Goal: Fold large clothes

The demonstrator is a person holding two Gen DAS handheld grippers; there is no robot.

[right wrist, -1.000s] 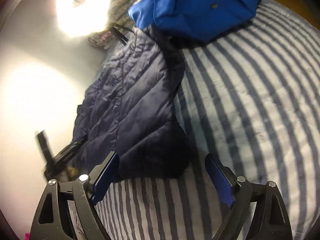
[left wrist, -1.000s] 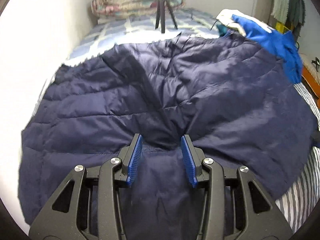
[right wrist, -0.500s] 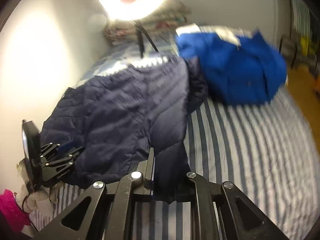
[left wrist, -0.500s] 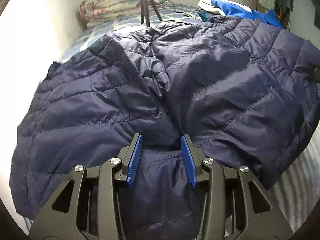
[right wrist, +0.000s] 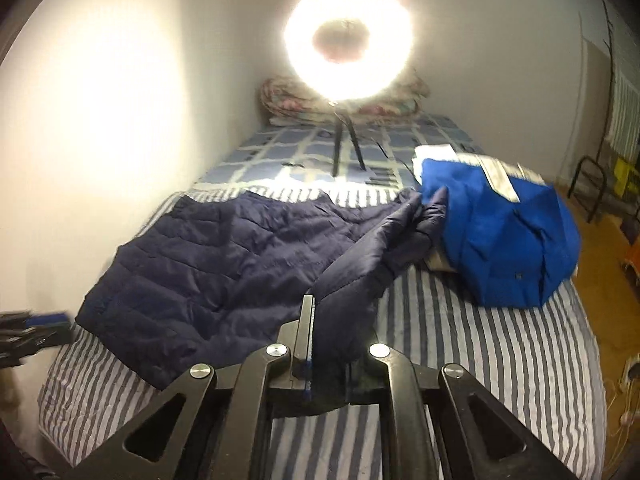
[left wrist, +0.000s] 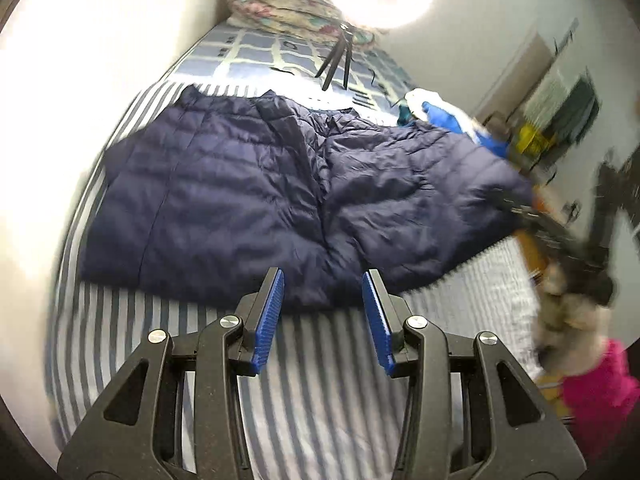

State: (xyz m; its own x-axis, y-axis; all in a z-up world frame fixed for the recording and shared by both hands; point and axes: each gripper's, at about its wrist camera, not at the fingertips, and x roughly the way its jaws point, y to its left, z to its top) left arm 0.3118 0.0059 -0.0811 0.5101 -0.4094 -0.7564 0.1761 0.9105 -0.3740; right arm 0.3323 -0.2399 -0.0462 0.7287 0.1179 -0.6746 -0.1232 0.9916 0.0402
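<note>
Navy quilted fabric is lying spread across the striped bed (left wrist: 132,336), and this puffer jacket (left wrist: 240,200) is taking up the middle of the mattress, its near hem just ahead of the left tongs (left wrist: 323,312). Those left tongs are standing partly open over the stripes, their blue ribbed pads (left wrist: 269,320) touching nothing and with only bed sheet between them. Farther right in the left wrist view, the jacket's right edge is being lifted off the bed, and the picture there is blurred.

From the right wrist view, the right tongs (right wrist: 320,344) are clamping a fold of the jacket's sleeve (right wrist: 360,276), the pads squeezed nearly together on the cloth. That sleeve is rising off the sheet and stretching back toward the jacket body (right wrist: 208,272), which is lying flat to the left. Just beside the sleeve's far end, a bright blue garment (right wrist: 504,240) is sitting in a heap on the right side of the bed. Behind, a ring light (right wrist: 347,40) on a tripod is glaring above a folded quilt (right wrist: 280,96).
</note>
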